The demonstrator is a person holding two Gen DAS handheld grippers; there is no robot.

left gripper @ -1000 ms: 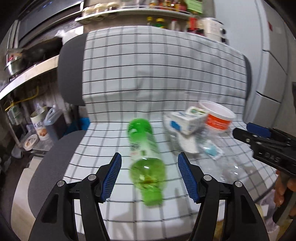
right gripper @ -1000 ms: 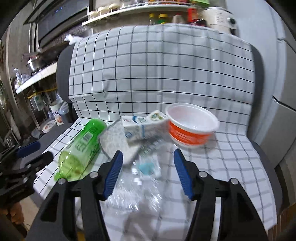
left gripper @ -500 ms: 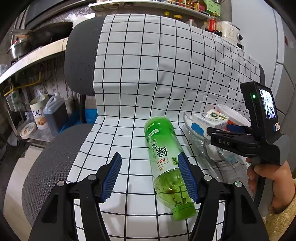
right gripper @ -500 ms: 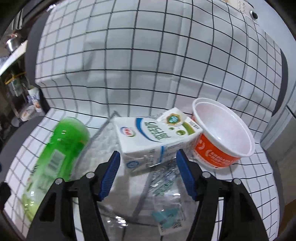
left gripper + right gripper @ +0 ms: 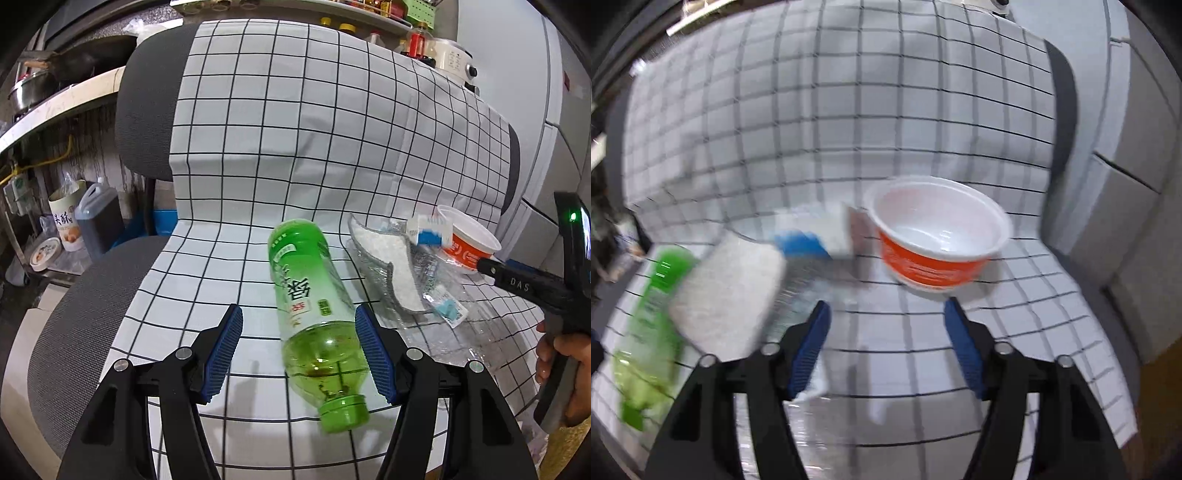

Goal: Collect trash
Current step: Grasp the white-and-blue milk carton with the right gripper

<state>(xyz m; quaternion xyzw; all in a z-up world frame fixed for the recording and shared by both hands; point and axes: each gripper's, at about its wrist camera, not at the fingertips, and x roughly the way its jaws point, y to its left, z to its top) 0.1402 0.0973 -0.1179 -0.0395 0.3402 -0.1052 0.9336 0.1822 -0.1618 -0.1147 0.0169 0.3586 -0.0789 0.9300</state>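
Trash is spread on a checked cloth [image 5: 295, 122] draped over a grey chair [image 5: 74, 321]. In the left wrist view a green bottle [image 5: 314, 314] is seen lying at lower centre, cap toward the bottom edge. The left hand-held gripper [image 5: 299, 354] is held wide, its blue pads astride the bottle's lower body; the right-hand pad is seen just beside it, contact cannot be told. Bare cloth is left open at lower left, up to the seat's grey edge.

Right of the bottle a clear plastic tray [image 5: 388, 266], a milk carton [image 5: 428, 230] and an orange bowl [image 5: 469, 247] are crowded together toward the cloth's right edge.

In the blurred right wrist view the right hand-held gripper [image 5: 886, 347] is seen wide, its jaws having just been opening, nothing between them but cloth. The bowl is found just above it, upright. Open cloth is left at lower right, short of the seat's edge.
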